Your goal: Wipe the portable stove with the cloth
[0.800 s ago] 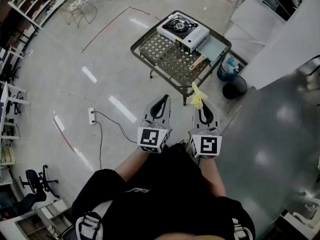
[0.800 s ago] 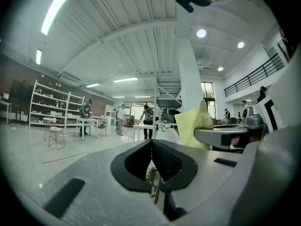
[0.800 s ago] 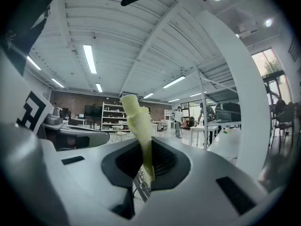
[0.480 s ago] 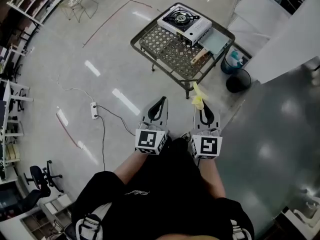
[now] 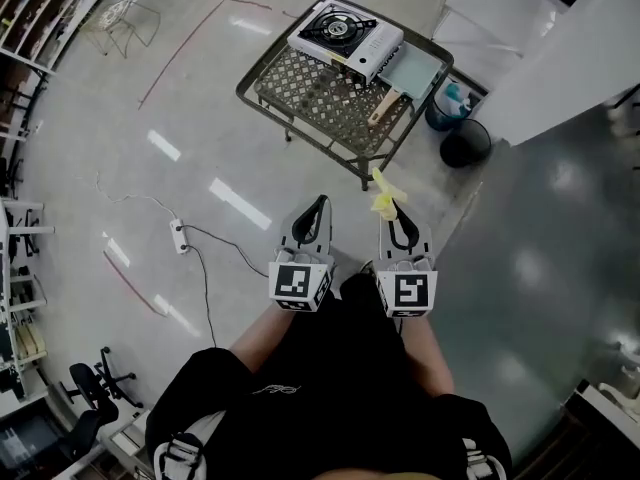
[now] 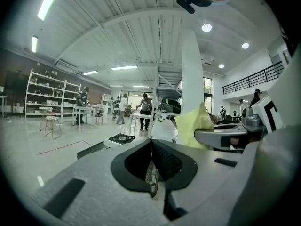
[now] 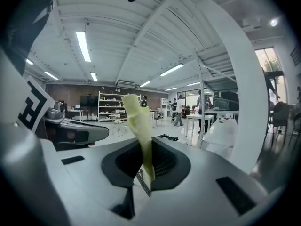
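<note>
A blue bucket (image 5: 436, 118) on the floor beside the lattice table (image 5: 325, 98) holds a pale bottle-like thing, and the inside of the black bin (image 5: 463, 150) next to it is too dark to read. The portable stove (image 5: 345, 38) sits at the table's far corner, well ahead of both grippers, its long axis running from upper left to lower right in the head view with the burner toward the left end. The right gripper (image 5: 399, 223) has its jaws pinched on the yellow cloth (image 5: 384, 200), which stands up lengthwise out of them toward the table, while the left gripper (image 5: 318, 208) has its jaws closed together with nothing between them.

Ceiling strip lights (image 7: 84, 45) glare off the glossy floor (image 5: 240, 203); gripper views warp and darken at edges.
</note>
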Tool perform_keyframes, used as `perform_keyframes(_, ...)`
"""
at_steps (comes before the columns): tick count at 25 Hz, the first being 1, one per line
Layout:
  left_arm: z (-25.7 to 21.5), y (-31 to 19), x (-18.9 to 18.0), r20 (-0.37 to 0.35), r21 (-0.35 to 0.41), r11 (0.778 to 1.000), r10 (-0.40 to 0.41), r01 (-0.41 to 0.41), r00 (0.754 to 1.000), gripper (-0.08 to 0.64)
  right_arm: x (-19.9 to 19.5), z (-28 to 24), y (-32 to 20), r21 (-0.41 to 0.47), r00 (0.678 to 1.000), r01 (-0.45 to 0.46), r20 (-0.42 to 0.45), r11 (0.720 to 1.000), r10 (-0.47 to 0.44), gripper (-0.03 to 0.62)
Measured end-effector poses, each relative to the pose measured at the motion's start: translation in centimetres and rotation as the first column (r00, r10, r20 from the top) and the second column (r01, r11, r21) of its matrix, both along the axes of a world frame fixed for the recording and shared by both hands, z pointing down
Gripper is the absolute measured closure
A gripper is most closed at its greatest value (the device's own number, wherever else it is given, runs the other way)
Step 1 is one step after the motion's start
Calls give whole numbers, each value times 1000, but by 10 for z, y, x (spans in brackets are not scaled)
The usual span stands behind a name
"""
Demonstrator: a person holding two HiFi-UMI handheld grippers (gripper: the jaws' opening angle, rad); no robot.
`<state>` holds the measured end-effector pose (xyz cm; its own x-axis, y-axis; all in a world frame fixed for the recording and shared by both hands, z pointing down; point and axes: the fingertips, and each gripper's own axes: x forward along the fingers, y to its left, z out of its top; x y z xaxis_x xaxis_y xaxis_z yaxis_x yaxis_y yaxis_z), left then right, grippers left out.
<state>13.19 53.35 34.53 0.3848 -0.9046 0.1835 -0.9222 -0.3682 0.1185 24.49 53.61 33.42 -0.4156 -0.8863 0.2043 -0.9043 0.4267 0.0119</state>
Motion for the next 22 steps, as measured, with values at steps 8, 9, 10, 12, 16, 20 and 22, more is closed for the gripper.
perform_keyframes(8,7,-68,-63,-53,-36,997,62,-64,997,541,-70,-1,-65,-11,997,1,-72,1000,-2,569)
perform_keyframes(9,8,-79,-72,-58,-38,997,70,-73,996,541,-81,-1,-74,-9,996,4,-84,1000,-5,569)
perform_keyframes(10,7,-90,-82,-61,-37,996,76,-79,995,541,-91,-2,-84,-7,995,7,-95,1000,-8,569)
perform_keyframes(12,5,-109,-103,-65,-32,996,84,-87,994,541,-111,-4,-102,-3,994,10,-113,1000,-10,569)
perform_keyframes(16,3,-135,-141,-76,-41,994,98,-101,992,541,-147,-6,-131,-11,991,10,-133,1000,-11,569)
perform_keyframes(20,6,-150,-166,-91,-59,989,132,-138,987,541,-168,-4,-154,-19,986,0,-164,1000,-3,569)
perform_keyframes(22,13,-157,-177,-105,-81,987,130,-139,986,541,-174,-2,-161,-28,983,-2,-185,1000,-3,569)
